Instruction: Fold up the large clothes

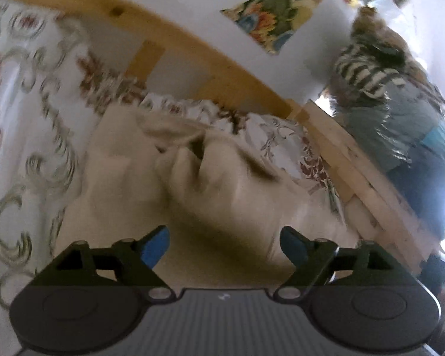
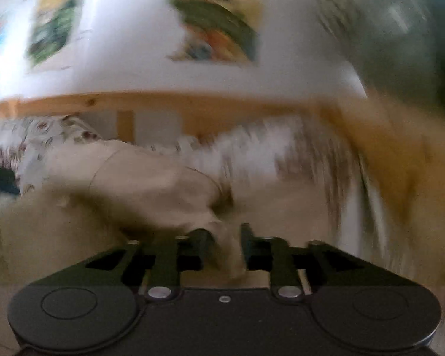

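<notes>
A large beige garment lies crumpled on a floral bedsheet. My left gripper is open, its blue-padded fingers spread wide just above the near part of the garment, holding nothing. In the right wrist view, which is motion-blurred, my right gripper is shut on a fold of the same beige garment, with cloth bunched between the dark fingers.
A wooden bed frame rail runs along the far side of the bed. Plastic bags of clothes are piled at the right. Colourful pictures hang on the white wall.
</notes>
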